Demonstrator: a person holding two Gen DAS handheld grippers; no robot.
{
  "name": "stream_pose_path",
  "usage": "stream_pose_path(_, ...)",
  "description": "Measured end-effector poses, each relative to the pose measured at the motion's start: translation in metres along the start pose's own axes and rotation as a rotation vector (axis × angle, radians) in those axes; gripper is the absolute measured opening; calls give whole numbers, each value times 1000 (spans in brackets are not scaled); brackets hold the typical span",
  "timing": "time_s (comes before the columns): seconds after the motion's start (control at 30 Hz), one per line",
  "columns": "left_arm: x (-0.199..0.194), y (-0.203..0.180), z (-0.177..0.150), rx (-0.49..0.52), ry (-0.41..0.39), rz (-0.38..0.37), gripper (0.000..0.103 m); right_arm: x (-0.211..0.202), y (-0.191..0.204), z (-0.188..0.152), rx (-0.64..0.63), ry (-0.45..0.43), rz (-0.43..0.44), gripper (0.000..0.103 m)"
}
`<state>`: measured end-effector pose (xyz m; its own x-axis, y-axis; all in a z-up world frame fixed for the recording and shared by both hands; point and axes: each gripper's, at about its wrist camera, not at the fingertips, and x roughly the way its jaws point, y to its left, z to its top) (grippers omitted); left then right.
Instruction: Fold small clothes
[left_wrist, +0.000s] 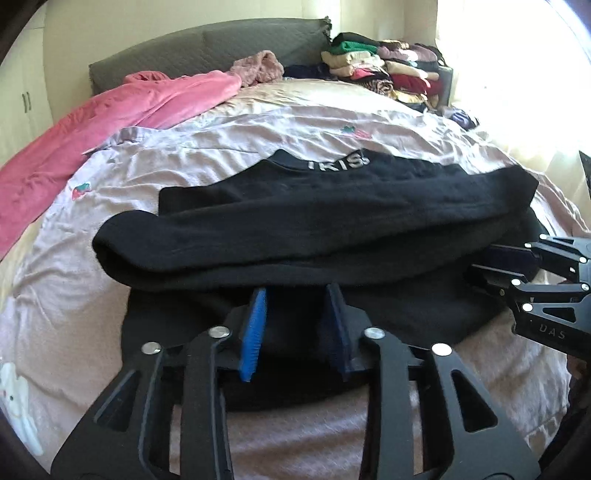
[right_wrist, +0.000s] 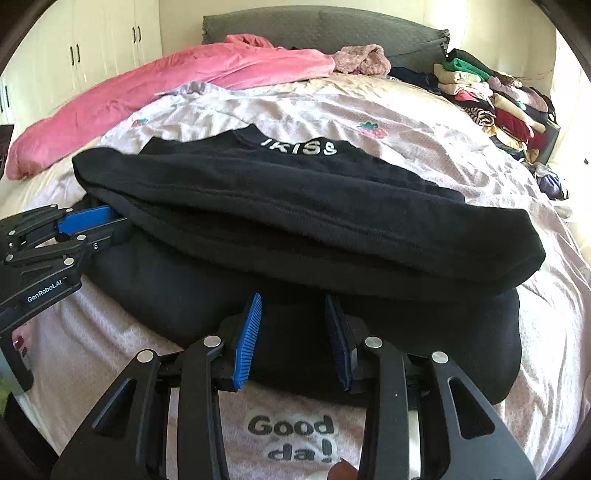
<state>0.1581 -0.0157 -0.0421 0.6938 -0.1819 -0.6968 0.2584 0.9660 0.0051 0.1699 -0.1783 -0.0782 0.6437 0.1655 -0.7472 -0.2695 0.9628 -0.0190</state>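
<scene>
A black garment (left_wrist: 314, 221) with white "IKISS" lettering lies partly folded across the pale pink bedspread (left_wrist: 221, 144); it also shows in the right wrist view (right_wrist: 295, 206). My left gripper (left_wrist: 297, 295) is open, its blue-padded fingers straddling the garment's near lower layer under the folded roll. My right gripper (right_wrist: 293, 299) is open in the same way on the garment's near edge. The right gripper shows at the right of the left wrist view (left_wrist: 484, 260), and the left gripper shows at the left of the right wrist view (right_wrist: 107, 225), each with fingertips at the garment's side.
A pink blanket (left_wrist: 110, 122) lies along the bed's far left. A stack of folded clothes (left_wrist: 388, 70) sits at the far right by the grey headboard (left_wrist: 207, 44). White cupboards (right_wrist: 92, 44) stand at the left. The bedspread (right_wrist: 295, 435) reads "Good da!" near me.
</scene>
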Motion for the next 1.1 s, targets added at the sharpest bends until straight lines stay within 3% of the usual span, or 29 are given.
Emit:
stream_pose_path(0.27,5,16,19,-44,-23,-25,28,-1,-5,21,-2,-55,-19,33)
stream_pose_path(0.57,38,54,40,-161,32,-33,28,22,-34,50,40,-27,-56,34)
stream_pose_path(0.77,50,62,61,-156,48,-26,31,34,-49,71,76,-25,-60,33)
stream_pose_path(0.93,51,74,81,-199,7,1,36,42,-62,89,116,-31,-69,33)
stream_pose_path(1.1,51,96,74,-288,-3,-9,38,39,-69,92,105,-87,-93,35)
